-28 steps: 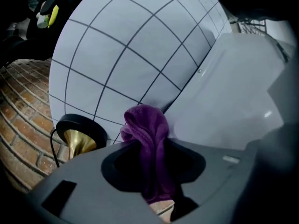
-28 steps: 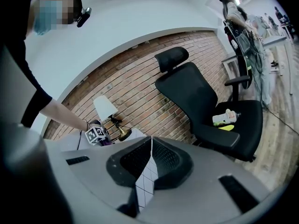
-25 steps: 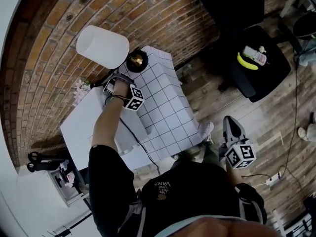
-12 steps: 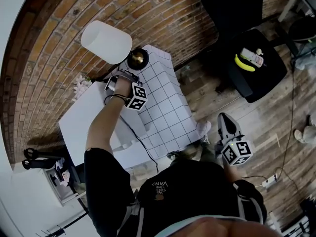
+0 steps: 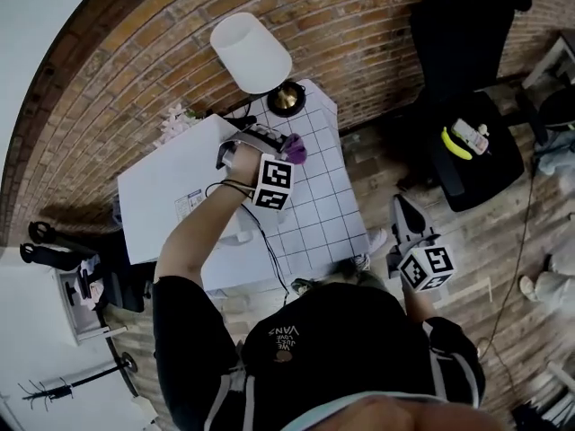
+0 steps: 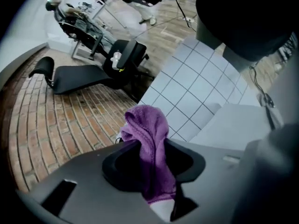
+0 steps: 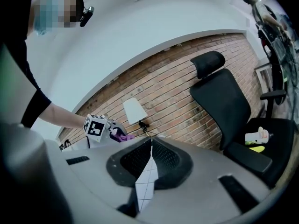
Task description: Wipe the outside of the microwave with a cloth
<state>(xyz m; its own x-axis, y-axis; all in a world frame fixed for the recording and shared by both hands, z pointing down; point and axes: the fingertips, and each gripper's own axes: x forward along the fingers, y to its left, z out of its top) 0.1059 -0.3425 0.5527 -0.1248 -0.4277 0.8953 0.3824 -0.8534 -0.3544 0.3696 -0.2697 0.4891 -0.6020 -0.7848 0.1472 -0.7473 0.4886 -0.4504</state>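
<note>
Above the white tiled cabinet (image 5: 314,209) by the brick wall (image 5: 135,52), the left gripper (image 5: 286,149) was clamped on a purple cloth (image 5: 296,148). The cloth sat bunched at the jaw tips, just off the right edge of the white microwave (image 5: 166,196) and close to the brass base of a table lamp (image 5: 252,52). Whether the cloth touched the microwave could not be told from the head view.

The left gripper view showed the cloth (image 6: 148,139) pinched between both jaws of the left gripper (image 6: 152,148). Its folded upper end stood up past the tips, and a tail hung down between the pads. The microwave's pale top (image 6: 233,125) lay to the right of the cloth, with the tiled surface (image 6: 196,83) beyond it.

The right gripper (image 5: 398,208) hung low at the person's side over the wooden floor (image 5: 485,232), well apart from the microwave. In its own view the right gripper (image 7: 151,143) had its jaws together at the tips with nothing between them. That view also caught the left gripper (image 7: 114,134) and the cloth (image 7: 124,136) in front of the lamp (image 7: 133,110). A black office chair (image 5: 476,124) stood to the right with a banana (image 5: 455,144) on its seat.
</note>
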